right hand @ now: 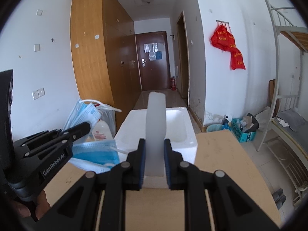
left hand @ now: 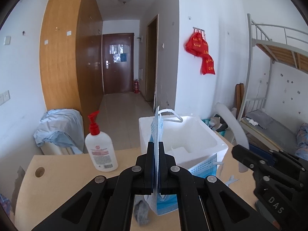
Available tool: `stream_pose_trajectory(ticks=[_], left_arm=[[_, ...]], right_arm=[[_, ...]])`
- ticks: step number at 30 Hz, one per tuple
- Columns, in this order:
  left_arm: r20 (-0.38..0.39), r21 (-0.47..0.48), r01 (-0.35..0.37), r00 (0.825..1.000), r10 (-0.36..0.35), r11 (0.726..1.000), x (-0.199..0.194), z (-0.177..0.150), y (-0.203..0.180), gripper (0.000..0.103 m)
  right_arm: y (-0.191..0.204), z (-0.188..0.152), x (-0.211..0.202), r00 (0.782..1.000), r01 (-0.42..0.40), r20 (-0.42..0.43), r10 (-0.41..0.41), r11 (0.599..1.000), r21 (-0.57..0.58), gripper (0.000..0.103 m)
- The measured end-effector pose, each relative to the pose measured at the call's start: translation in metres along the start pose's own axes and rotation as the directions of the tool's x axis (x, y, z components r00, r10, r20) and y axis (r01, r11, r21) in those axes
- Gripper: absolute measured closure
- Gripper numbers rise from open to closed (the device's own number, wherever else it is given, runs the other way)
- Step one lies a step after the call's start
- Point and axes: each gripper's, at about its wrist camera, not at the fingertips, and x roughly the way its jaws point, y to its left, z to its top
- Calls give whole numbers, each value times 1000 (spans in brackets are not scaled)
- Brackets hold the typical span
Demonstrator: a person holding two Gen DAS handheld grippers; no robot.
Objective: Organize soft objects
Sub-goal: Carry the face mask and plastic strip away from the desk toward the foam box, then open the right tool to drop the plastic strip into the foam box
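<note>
My left gripper (left hand: pixel 156 146) is shut on a stack of blue face masks (left hand: pixel 157 127) that stands on edge above the wooden table (left hand: pixel 57 165), in front of a white foam box (left hand: pixel 182 134). Another blue mask (left hand: pixel 204 167) lies against the box's near wall. A grey cloth (left hand: pixel 141 211) shows under the left gripper. My right gripper (right hand: pixel 154 142) is shut on a white translucent strip (right hand: pixel 155 111), held upright before the foam box (right hand: pixel 179 119). In the right wrist view the left gripper (right hand: pixel 86 126) is at the left with its masks (right hand: pixel 84 113).
A white lotion bottle with a red pump (left hand: pixel 100 150) stands on the table left of the box. A bin draped in blue cloth (left hand: pixel 57 130) is behind the table. A bunk bed (right hand: pixel 288 127) and a blue cardboard box (right hand: pixel 242 132) are at the right.
</note>
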Motion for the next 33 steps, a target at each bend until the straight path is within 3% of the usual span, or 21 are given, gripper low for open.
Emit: stream_pose_trajectory(ticks=[18, 33], left_arm=[[-36, -7, 50, 998, -51, 999, 62, 21, 3, 101], [-58, -24, 11, 998, -12, 1000, 74, 20, 16, 101]], right_arm=[[-7, 22, 44, 999, 4, -35, -5, 1000, -14, 82], [-8, 34, 82, 995, -24, -96, 21, 999, -29, 82]])
